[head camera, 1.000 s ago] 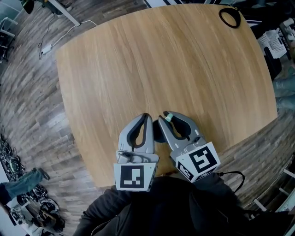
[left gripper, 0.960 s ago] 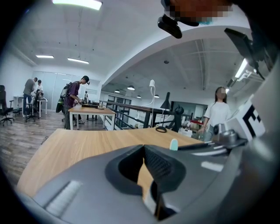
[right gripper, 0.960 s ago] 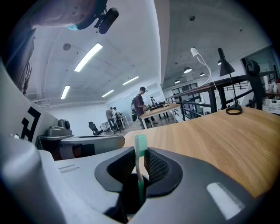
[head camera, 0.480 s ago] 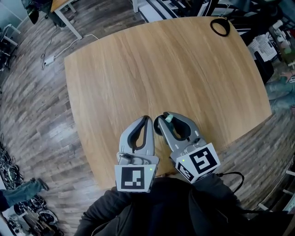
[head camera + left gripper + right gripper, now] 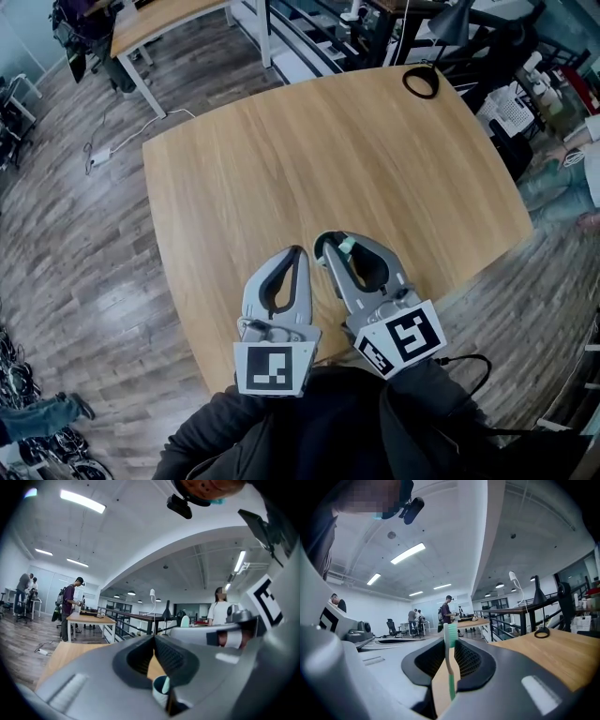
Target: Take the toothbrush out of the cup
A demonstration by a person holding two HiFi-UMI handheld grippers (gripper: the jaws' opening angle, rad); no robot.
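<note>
My right gripper (image 5: 339, 239) is shut on the toothbrush (image 5: 346, 245), whose mint-green head shows at its tips. In the right gripper view the toothbrush (image 5: 450, 663) stands upright between the pads, bristles on top, in my right gripper (image 5: 451, 639). My left gripper (image 5: 298, 251) hangs beside it with its tips together and nothing between them. A small dark-mouthed cup (image 5: 324, 249) shows between the two grippers. In the left gripper view the white cup (image 5: 161, 692) with a teal inside sits low behind my left gripper (image 5: 153, 637), partly hidden by the jaw.
The wooden table (image 5: 309, 159) stretches ahead, with its near edge just under the grippers. A black cable ring (image 5: 421, 82) lies at its far right corner. Another desk (image 5: 159, 23) and people stand farther off.
Both grippers have lifted higher over the table, side by side, with the toothbrush still in the right one. The head view has swung so more of the room beyond the table shows.
</note>
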